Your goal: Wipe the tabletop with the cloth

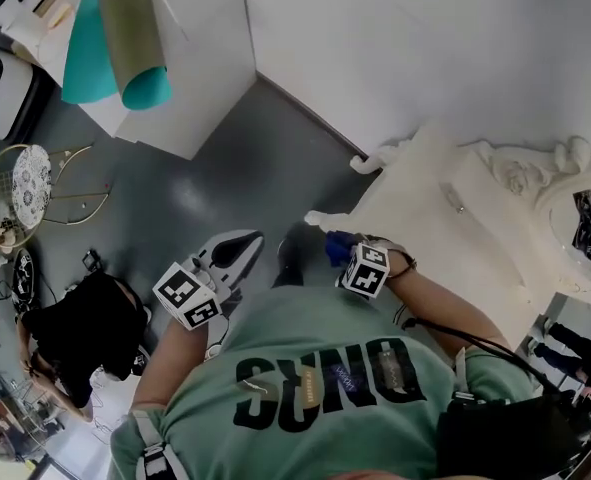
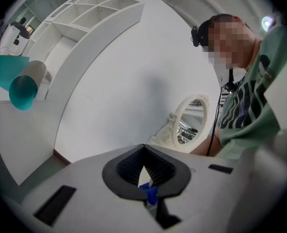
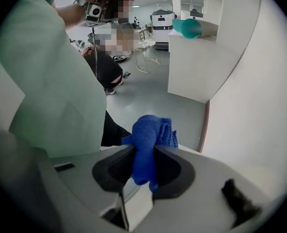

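A blue cloth (image 3: 148, 142) is bunched between the jaws of my right gripper (image 3: 145, 157), which is shut on it. In the head view the cloth (image 1: 336, 249) shows just past the right gripper (image 1: 337, 244), at the near left corner of the white ornate table (image 1: 425, 193). The cloth is off the tabletop, held in the air near my green shirt. My left gripper (image 1: 249, 240) hangs over the grey floor to the left of the table. Its jaws (image 2: 143, 165) are shut with nothing between them. Only a small blue part shows at their base.
An oval mirror in a carved white frame (image 1: 587, 218) stands on the table's right side, the mirror (image 2: 189, 123) also showing past my left gripper. A white cabinet with a teal paper roll (image 1: 125, 53) stands at far left. A gold wire chair (image 1: 25, 193) and a crouched person in black (image 1: 75, 333) are on the left.
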Action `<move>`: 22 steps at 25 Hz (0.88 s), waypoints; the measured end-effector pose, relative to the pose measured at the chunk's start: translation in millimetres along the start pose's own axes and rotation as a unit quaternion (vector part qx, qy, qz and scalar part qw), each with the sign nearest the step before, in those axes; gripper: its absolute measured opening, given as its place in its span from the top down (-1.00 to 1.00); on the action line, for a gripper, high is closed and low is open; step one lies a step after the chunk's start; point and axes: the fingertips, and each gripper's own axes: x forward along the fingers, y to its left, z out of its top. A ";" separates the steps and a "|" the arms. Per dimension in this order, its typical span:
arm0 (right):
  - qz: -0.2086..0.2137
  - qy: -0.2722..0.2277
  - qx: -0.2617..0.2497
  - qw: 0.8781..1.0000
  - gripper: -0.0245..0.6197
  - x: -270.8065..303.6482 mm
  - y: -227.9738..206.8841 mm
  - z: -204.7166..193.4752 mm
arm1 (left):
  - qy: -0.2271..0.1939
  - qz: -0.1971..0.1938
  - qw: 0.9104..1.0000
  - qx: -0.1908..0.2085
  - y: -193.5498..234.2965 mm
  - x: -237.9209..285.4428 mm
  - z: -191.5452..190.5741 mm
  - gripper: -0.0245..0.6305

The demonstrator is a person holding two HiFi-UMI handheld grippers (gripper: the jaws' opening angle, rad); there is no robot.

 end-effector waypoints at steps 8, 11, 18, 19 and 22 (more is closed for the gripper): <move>-0.108 0.023 0.051 0.993 0.59 -65.4 -153.7 -67.0 | -0.005 0.018 1.000 -0.006 -1.7 13.5 -2.7 0.92; -0.215 0.098 0.084 0.968 0.59 -129.5 -281.7 -129.3 | -0.005 0.033 0.999 -0.013 -4.0 23.2 -6.8 0.92; -0.187 0.270 0.100 0.939 0.59 -112.7 -364.6 -223.1 | -0.005 0.065 0.997 -0.035 -8.3 40.2 -17.2 0.92; -0.185 0.286 0.105 0.934 0.59 -110.6 -367.6 -228.7 | -0.005 0.068 0.997 -0.038 -7.6 42.0 -18.7 0.93; -0.174 0.315 0.131 0.924 0.59 -108.0 -370.3 -232.5 | -0.003 0.073 0.996 -0.045 -5.7 48.7 -23.3 0.93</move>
